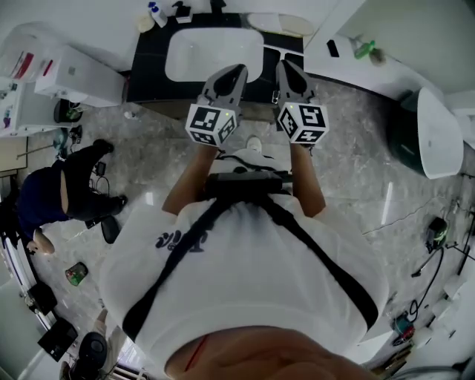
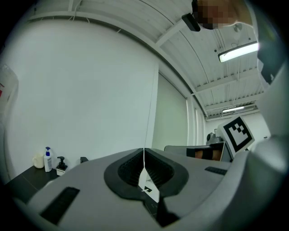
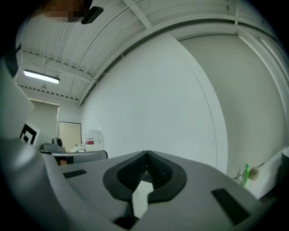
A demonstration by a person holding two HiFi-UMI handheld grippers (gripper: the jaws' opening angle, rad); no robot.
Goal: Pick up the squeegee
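I cannot make out a squeegee for certain in any view. My left gripper and right gripper are held side by side, level, over the front edge of a dark counter with a white basin. The left gripper is shut with nothing between its ribbed pads. So is the right gripper, its pads meeting at the tip. Both gripper views look at a bare white wall. A small black object and a green bottle lie on the white ledge to the right.
Soap bottles stand at the counter's back left corner, also as bottles in the left gripper view. Another person crouches on the floor at left. A white fixture with a dark green base stands at right, cables beyond it.
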